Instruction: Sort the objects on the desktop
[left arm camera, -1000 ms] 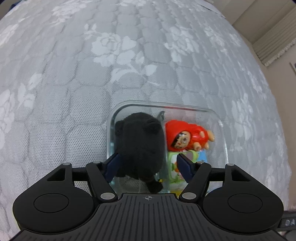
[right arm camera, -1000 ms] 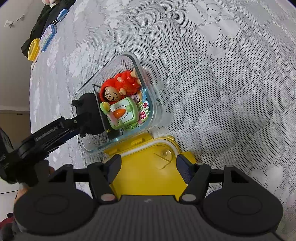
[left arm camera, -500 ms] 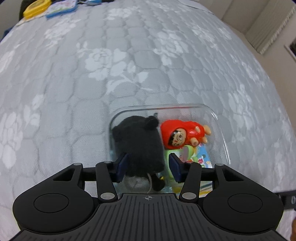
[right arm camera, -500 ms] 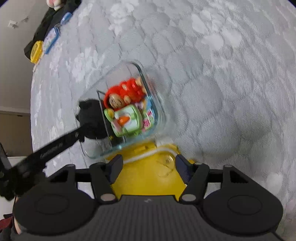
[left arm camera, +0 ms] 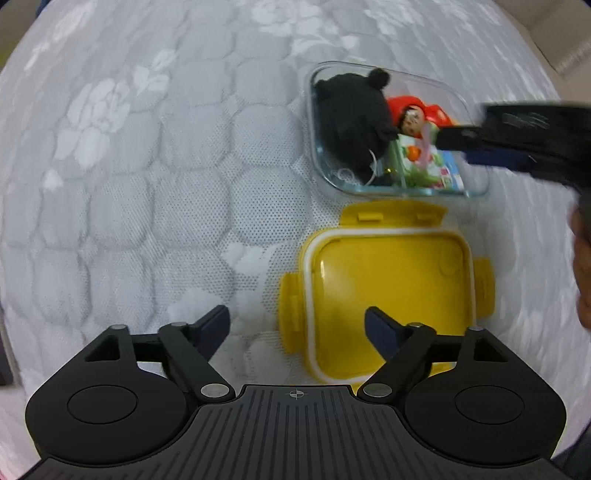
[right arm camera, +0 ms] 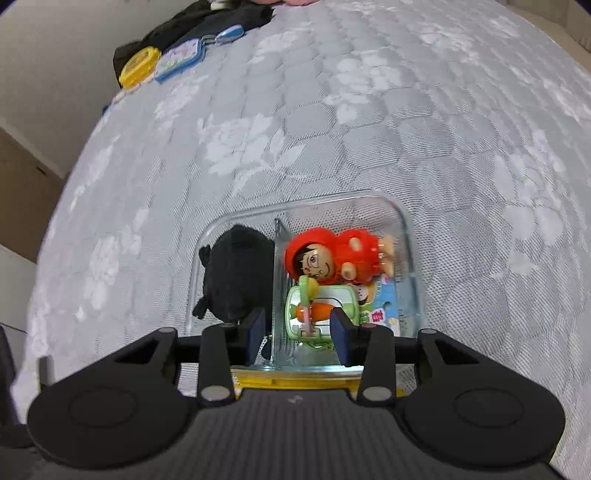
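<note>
A clear divided container (right arm camera: 404, 236) (left arm camera: 314, 110) holds a black plush toy (right arm camera: 236, 273) (left arm camera: 351, 118) in its left part and a red-hooded doll (right arm camera: 332, 254) (left arm camera: 413, 114), a green carrot toy (right arm camera: 317, 310) and a blue card (right arm camera: 384, 310) in its right part. A yellow lid (left arm camera: 391, 291) lies upside down in front of it. My left gripper (left arm camera: 295, 325) is open, low over the lid's left edge. My right gripper (right arm camera: 295, 332) (left arm camera: 487, 158) is open over the container's near rim, straddling the divider.
The surface is a grey quilted floral cloth (right arm camera: 332, 110). A yellow item (right arm camera: 138, 68), a blue-rimmed tag (right arm camera: 181, 59) and dark fabric (right arm camera: 199, 26) lie at the far left edge. A wall edge shows at the far left.
My left gripper has pulled back from the black plush, opened wide and now hovers by the yellow lid. My right gripper has moved forward from above the lid to the container's near rim.
</note>
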`<state>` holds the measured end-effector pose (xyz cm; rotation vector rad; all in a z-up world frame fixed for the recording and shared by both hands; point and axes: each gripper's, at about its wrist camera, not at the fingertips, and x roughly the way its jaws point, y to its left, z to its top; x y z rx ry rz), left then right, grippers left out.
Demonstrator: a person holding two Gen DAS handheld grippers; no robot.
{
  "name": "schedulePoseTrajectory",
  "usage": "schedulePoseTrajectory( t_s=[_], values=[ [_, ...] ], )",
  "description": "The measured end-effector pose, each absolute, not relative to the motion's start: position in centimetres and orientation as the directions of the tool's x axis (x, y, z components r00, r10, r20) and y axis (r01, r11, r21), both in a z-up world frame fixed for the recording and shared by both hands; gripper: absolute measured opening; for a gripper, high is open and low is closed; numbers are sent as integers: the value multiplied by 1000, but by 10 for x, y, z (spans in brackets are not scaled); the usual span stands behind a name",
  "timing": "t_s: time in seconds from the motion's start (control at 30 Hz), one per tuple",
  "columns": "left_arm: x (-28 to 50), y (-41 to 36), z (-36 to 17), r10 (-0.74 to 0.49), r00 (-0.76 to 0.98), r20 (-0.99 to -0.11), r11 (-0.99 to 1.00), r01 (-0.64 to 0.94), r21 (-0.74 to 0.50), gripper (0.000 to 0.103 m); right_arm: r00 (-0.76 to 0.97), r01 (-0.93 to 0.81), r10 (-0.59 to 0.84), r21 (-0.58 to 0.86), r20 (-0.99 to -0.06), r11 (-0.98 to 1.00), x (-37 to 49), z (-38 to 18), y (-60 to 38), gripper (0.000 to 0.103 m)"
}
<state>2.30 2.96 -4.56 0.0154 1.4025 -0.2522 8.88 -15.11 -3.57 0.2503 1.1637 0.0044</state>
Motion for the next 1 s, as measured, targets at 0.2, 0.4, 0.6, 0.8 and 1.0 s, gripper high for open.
schedulePoseTrajectory(
  t_s=[0.2, 0.4, 0.6, 0.8, 1.0],
  values=[
    [26, 36, -32, -166, 196, -966, 970, 208, -125, 92, 349, 148, 77, 136, -934, 980, 102, -59, -134, 12],
    [25, 36, -29, -151, 213, -965, 969, 227, -102, 93, 369, 189, -49, 23, -928, 982, 97, -45, -142, 3],
    [28, 27, -35, -132, 204, -970, 966, 244, -80, 93, 338, 213, 129, 210, -932, 954, 90, -50, -157, 5],
    [28, 17, -40, -106, 199, -974, 964, 260, -52, 93, 378, 196, 204, 294, -903, 936, 78, -33, -160, 20],
    [27, 11, -47, -81, 194, -978, 963, 269, -27, 93, 355, 149, 239, 307, -904, 940, 57, -18, -170, 29]
  ],
)
